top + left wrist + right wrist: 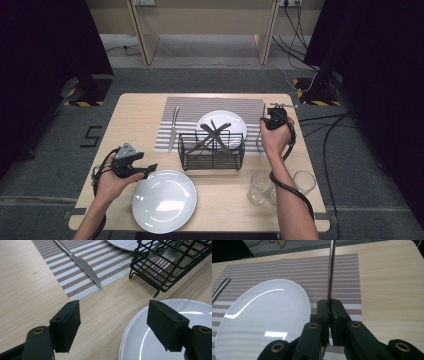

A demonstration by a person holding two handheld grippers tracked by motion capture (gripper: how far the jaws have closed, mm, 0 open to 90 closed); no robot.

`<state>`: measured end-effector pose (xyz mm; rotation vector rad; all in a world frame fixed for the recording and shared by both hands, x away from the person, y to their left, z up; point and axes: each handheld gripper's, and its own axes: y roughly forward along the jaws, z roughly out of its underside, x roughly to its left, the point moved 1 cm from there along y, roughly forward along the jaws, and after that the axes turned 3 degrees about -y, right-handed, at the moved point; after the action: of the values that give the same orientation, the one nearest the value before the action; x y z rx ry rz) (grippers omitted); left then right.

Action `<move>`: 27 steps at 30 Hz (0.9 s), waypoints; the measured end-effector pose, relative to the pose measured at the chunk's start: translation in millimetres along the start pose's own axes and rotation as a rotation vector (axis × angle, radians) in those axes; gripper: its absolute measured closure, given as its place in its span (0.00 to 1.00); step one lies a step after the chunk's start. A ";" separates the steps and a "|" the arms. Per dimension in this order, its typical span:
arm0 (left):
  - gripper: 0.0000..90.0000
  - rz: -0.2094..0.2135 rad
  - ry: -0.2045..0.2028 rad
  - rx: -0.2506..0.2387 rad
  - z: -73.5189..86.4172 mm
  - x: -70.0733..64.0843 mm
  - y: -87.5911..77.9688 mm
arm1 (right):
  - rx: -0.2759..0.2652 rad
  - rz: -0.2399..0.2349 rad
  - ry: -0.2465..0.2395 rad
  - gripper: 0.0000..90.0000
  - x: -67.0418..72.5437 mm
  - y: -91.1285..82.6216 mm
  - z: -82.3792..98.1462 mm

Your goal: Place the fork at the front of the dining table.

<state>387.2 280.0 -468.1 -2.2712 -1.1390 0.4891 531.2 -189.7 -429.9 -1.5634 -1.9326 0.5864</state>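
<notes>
From above, my right gripper (276, 116) hovers beside the striped placemat (200, 107) past the wire basket (212, 151), while along my left gripper (113, 322) the jaws gape empty over the bench (27, 285) and a white plate (200, 312), and along my right the jaws pinch a slim metal utensil handle (331, 270).

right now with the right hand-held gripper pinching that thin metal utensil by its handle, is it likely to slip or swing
Probably stiff: the utensil runs straight up from the right hand-held gripper with no visible bend. It may pivot, since the jaws clamp only a short stretch near one end. Its smooth metal looks slippery, so a slow move seems wise, especially beside the white plate on the striped placemat.
</notes>
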 end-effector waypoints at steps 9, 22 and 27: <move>0.30 -0.001 -0.003 -0.003 0.1 0.4 0.0 | 0.003 0.000 0.006 0.96 -0.2 3.4 -0.7; 0.30 -0.003 -0.005 -0.001 0.4 1.0 -0.3 | 0.014 0.001 0.013 0.96 -0.8 7.7 -2.1; 0.30 -0.003 -0.004 0.000 0.5 1.3 -0.5 | 0.019 0.002 0.010 0.96 -1.0 9.5 -2.8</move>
<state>387.4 281.5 -468.2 -2.2692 -1.1447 0.4926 540.2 -188.6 -434.3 -1.5538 -1.9129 0.5954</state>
